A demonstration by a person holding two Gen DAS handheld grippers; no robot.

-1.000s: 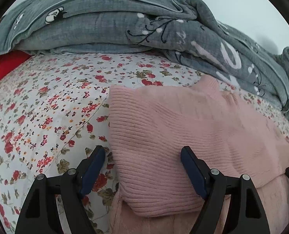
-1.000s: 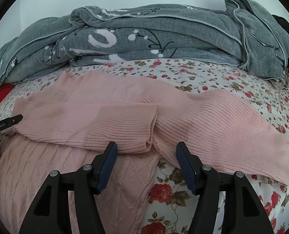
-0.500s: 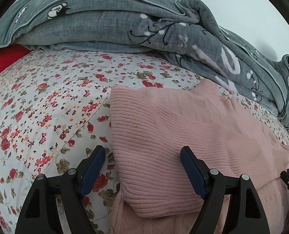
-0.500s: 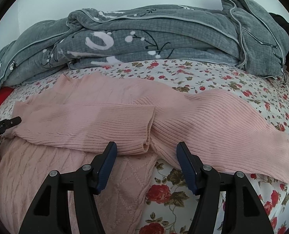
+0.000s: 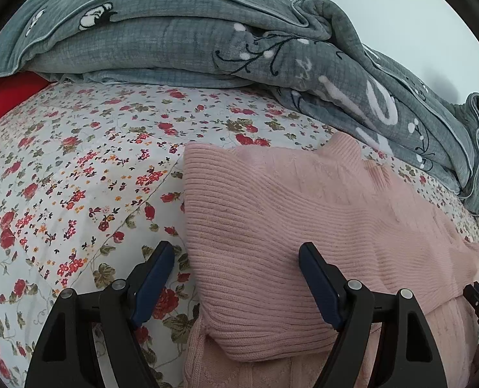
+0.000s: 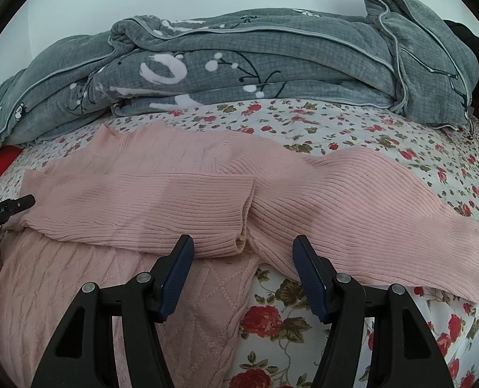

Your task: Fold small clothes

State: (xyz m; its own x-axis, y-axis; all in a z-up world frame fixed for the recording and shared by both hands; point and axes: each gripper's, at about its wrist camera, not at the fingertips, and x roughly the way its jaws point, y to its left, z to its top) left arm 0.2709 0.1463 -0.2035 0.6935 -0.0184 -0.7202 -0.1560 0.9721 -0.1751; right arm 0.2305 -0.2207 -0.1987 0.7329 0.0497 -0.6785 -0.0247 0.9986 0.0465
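A pink knit sweater [image 6: 162, 200] lies flat on the floral bed sheet [image 6: 336, 123]. One ribbed sleeve [image 6: 142, 203] is folded across its body; the other sleeve [image 6: 385, 207] stretches out to the right. My right gripper [image 6: 242, 258] is open and empty, hovering just in front of the folded sleeve's cuff [image 6: 242, 223]. My left gripper [image 5: 236, 268] is open and empty, straddling the sweater's folded left edge [image 5: 255, 226]. The left gripper's tip shows at the left edge of the right wrist view [image 6: 10, 208].
A grey bunched quilt [image 6: 255, 64] lies along the back of the bed, also in the left wrist view [image 5: 175, 38]. A red pillow [image 5: 10, 93] peeks out beneath it at far left. Floral sheet [image 5: 61, 177] lies left of the sweater.
Both grippers stay open and nearly still. The left view has shifted slightly, and the right gripper has drawn back a little from the cuff.
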